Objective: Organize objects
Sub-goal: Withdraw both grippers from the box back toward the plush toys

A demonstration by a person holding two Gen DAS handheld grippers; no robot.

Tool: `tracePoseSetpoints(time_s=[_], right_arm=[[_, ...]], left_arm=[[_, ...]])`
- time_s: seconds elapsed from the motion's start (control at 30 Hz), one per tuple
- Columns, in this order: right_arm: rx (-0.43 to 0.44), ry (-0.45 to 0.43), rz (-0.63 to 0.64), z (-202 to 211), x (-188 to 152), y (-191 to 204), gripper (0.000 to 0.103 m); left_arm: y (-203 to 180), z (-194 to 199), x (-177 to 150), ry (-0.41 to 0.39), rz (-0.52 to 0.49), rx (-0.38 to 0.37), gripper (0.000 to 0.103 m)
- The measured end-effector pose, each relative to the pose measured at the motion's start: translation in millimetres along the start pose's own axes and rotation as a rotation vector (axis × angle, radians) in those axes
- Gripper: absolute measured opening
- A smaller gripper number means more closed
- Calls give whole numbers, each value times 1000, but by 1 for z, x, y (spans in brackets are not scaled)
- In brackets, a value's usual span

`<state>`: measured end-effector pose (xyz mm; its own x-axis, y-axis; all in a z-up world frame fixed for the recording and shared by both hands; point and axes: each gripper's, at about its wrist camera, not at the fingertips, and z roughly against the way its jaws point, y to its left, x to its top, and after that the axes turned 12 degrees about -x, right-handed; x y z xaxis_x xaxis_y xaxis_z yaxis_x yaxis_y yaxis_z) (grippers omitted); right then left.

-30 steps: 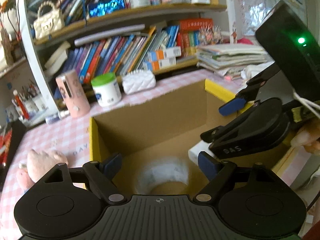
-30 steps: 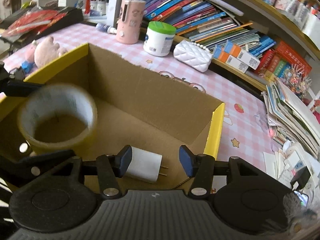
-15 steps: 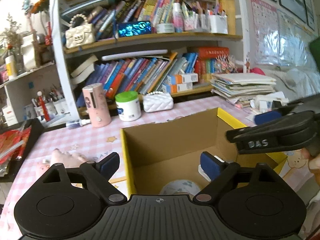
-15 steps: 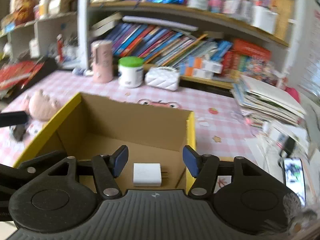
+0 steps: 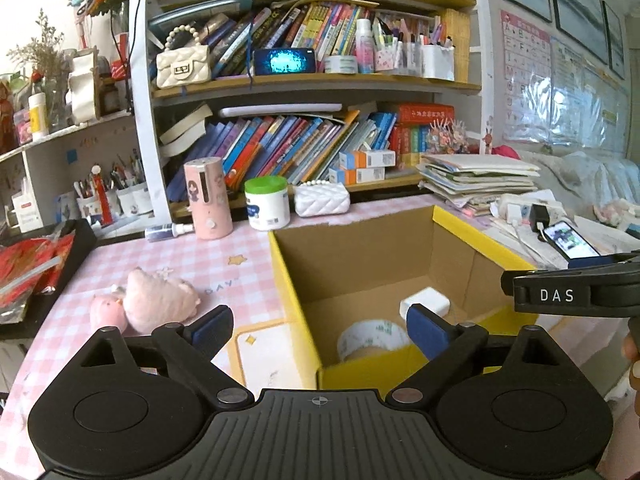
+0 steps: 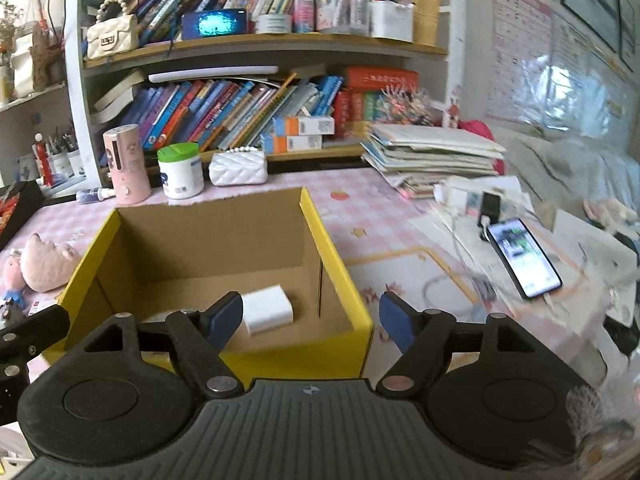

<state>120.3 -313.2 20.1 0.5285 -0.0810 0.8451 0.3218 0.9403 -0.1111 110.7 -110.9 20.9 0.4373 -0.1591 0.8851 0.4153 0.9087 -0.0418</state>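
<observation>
You've pulled both tongs back out of the yellow-edged box [image 5: 476,236]. The tape roll [image 5: 374,338] and white charger [image 5: 425,303] now lie on its floor. Your left tongs [image 5: 320,326] and right tongs [image 6: 311,318] have just been opening, gaping, empty.

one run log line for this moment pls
left gripper: jaws open, empty | right gripper: jaws just opening, empty | yellow cardboard box: holds white tape roll, white charger plug

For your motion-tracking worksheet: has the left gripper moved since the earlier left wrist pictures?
Yes. The left gripper has pulled back out of the cardboard box; its near wall now shows, and the tape roll lies inside.
</observation>
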Motion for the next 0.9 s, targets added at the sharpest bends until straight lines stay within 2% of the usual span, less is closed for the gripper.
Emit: tracePoseSetpoints(time_s=[0.27, 0.43, 0.7, 0.9], right_arm=[[-43, 61, -15, 38, -33, 13, 78], [-42, 107, -3, 56, -54, 27, 79], [4, 161, 22, 84, -84, 54, 81], [65, 207, 50, 94, -97, 80, 82]], left_arm=[[16, 30, -27, 72, 12, -8, 96], [25, 48, -46, 120, 26, -15, 96], [41, 77, -71, 173, 42, -6, 96], [59, 97, -86, 202, 70, 33, 96]])
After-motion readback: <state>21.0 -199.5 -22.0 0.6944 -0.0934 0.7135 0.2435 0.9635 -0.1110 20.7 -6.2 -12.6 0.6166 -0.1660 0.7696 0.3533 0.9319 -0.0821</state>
